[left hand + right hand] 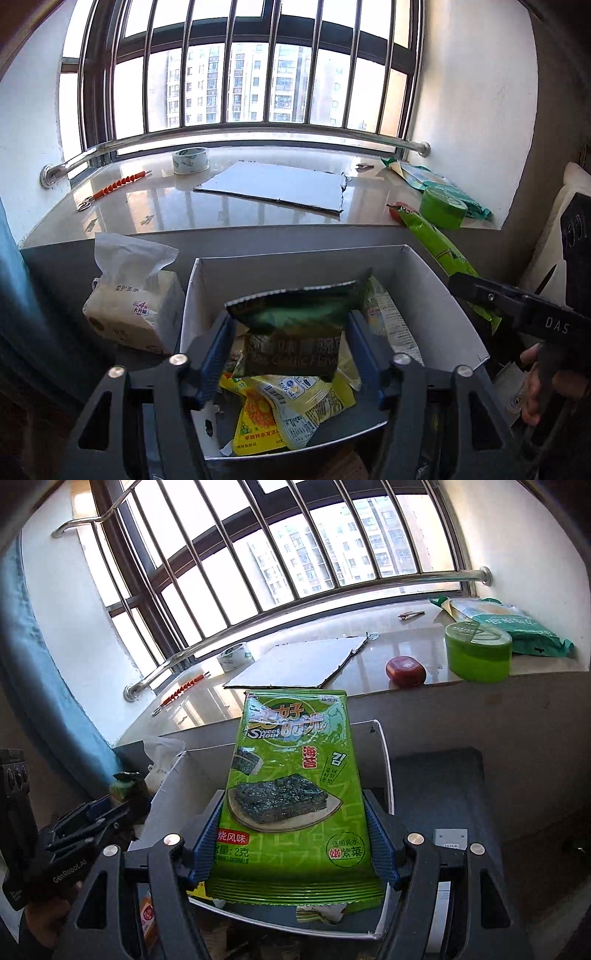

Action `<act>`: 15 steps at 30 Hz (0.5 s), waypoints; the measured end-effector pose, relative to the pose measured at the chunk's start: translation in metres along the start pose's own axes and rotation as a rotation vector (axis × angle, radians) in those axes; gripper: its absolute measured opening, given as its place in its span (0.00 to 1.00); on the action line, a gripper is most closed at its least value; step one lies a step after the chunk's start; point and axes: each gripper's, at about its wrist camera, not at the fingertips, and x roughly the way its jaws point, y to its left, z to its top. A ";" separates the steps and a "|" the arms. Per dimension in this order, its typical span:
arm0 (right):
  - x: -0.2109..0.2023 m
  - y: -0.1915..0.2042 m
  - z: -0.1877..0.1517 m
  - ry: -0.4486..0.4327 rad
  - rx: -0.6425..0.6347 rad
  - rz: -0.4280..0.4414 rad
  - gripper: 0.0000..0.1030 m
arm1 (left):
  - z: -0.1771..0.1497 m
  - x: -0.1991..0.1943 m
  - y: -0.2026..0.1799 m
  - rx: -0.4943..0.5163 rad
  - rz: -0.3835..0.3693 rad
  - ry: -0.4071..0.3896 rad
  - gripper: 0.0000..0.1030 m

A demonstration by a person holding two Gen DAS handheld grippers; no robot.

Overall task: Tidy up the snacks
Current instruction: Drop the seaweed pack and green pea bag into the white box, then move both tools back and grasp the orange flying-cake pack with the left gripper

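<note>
My left gripper [291, 343] is shut on a dark green snack packet [295, 325] and holds it above a white cardboard box [436, 295]. In the box lie several yellow and white snack packets [295, 410]. My right gripper [293, 834] is shut on a bright green seaweed snack stack [291, 794], held upright over the same white box [380, 753]. In the left wrist view the right gripper [480, 291] shows at the right with the green seaweed packs [439, 247]. In the right wrist view the left gripper [99, 816] shows at the left with the dark packet [127, 782].
A tissue pack [133, 295] stands left of the box. On the marble window sill lie a cardboard sheet [273, 184], a tape roll [190, 159], an orange tool [118, 182], a green round tub [478, 651], a red case [405, 671] and green bags [517, 626]. A barred window is behind.
</note>
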 end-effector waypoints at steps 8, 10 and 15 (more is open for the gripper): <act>-0.013 0.005 -0.013 -0.020 -0.033 -0.024 1.00 | -0.014 -0.037 0.023 -0.038 -0.017 -0.060 1.00; -0.021 0.009 -0.019 -0.025 -0.046 -0.012 1.00 | -0.018 -0.050 0.029 -0.038 -0.021 -0.068 1.00; -0.052 0.021 -0.046 -0.023 -0.110 0.024 1.00 | -0.042 -0.094 0.051 -0.062 -0.012 -0.097 1.00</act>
